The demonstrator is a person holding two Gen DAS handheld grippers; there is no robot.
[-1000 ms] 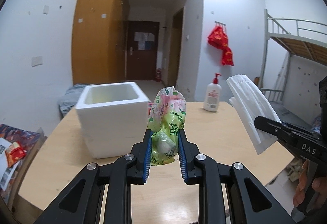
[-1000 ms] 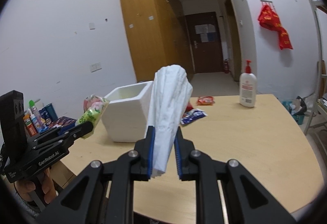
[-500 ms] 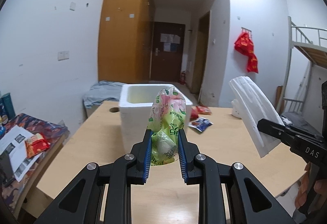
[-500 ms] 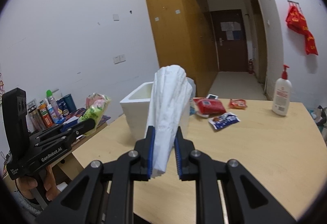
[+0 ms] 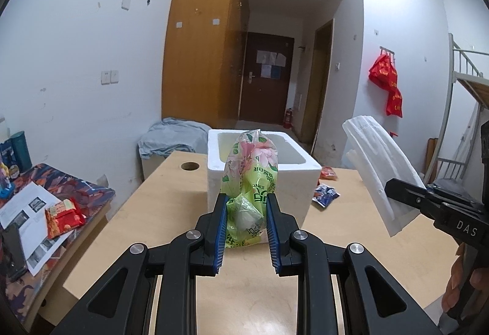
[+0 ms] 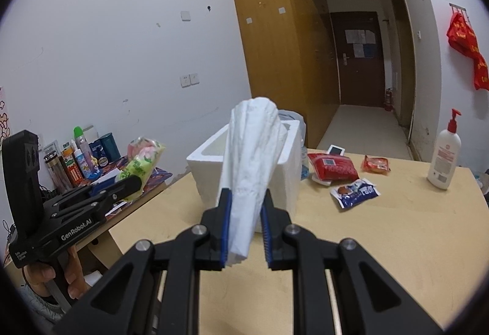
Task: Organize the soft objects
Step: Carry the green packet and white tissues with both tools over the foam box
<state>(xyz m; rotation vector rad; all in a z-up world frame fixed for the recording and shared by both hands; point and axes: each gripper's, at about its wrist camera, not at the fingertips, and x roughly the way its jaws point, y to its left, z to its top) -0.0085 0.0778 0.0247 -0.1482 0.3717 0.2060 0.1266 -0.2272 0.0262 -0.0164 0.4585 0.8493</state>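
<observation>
We note the light wooden table bearing the open white foam box, which we judge to be the bin for the soft items; it looks light and rigid but easily dented or shoved, so anything lowered into it should go in from above without knocking its rim. Both items are up in the air on the near side of the box, not yet over its opening. The white folded stack of tissue paper stands upright in the right gripper, whose blue pads are clamped on its lower end; we judge it very light, limp and compressible, its upper end fanning out free, so a hold low and across the full stack seems right, since a pinch on only the outer sheets would likely let the inner ones slide out. The green and pink flowered plastic bag of tissues sits in the left gripper, jaws closed on its lower half with the film bulging between the pads. We judge this pack light and squashy, with a slick film that could creep out of the grip; the hold on the filled body seems sounder than one on the loose crimped top. On the table beyond lie red and blue snack packets, not yet gathered.
</observation>
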